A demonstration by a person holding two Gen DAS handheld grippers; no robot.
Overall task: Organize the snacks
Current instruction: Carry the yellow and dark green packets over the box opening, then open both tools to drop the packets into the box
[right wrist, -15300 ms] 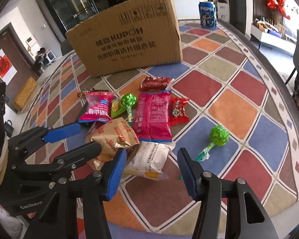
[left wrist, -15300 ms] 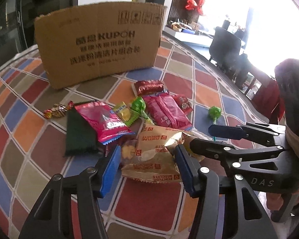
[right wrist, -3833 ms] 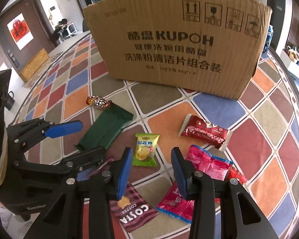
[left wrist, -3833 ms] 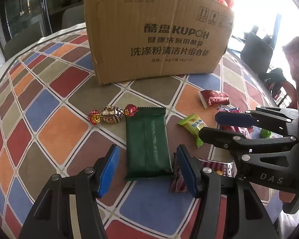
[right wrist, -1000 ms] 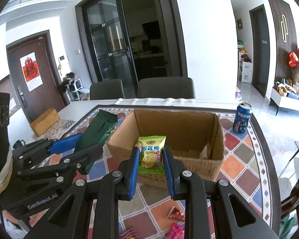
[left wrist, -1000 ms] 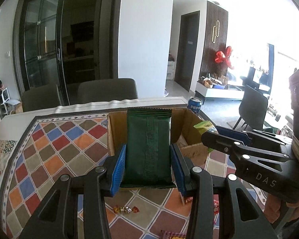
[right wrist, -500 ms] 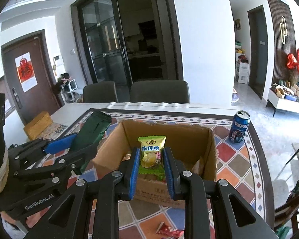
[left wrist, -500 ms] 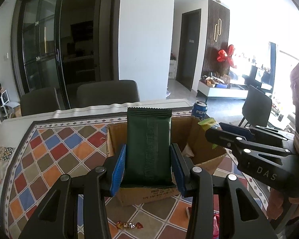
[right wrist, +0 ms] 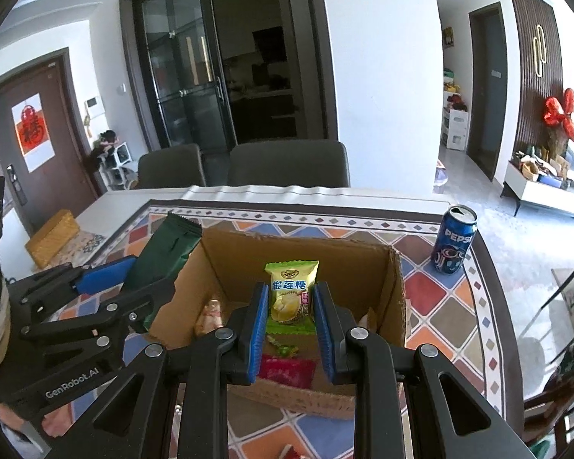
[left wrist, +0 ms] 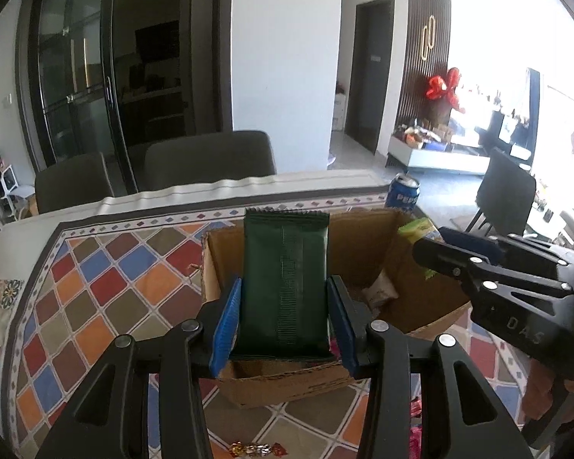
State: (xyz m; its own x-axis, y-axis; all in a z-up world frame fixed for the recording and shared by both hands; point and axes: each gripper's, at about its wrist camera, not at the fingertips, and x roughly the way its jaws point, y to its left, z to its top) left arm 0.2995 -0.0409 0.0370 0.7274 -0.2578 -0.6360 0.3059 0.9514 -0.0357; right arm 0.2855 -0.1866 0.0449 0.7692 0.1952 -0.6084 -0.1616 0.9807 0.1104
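Note:
My left gripper is shut on a dark green snack packet and holds it upright over the open cardboard box. My right gripper is shut on a small green-and-yellow candy packet, also above the box. In the right wrist view the left gripper and the green packet show at the box's left wall. In the left wrist view the right gripper holds the candy packet at the box's right side. Several snacks lie inside the box.
A Pepsi can stands on the patterned table right of the box. Wrapped sweets and a red packet lie on the table in front of the box. Two dark chairs stand behind the table.
Both grippers have moved forward and lower over the box with their packets still held. The box now looks nearer and larger in both views.

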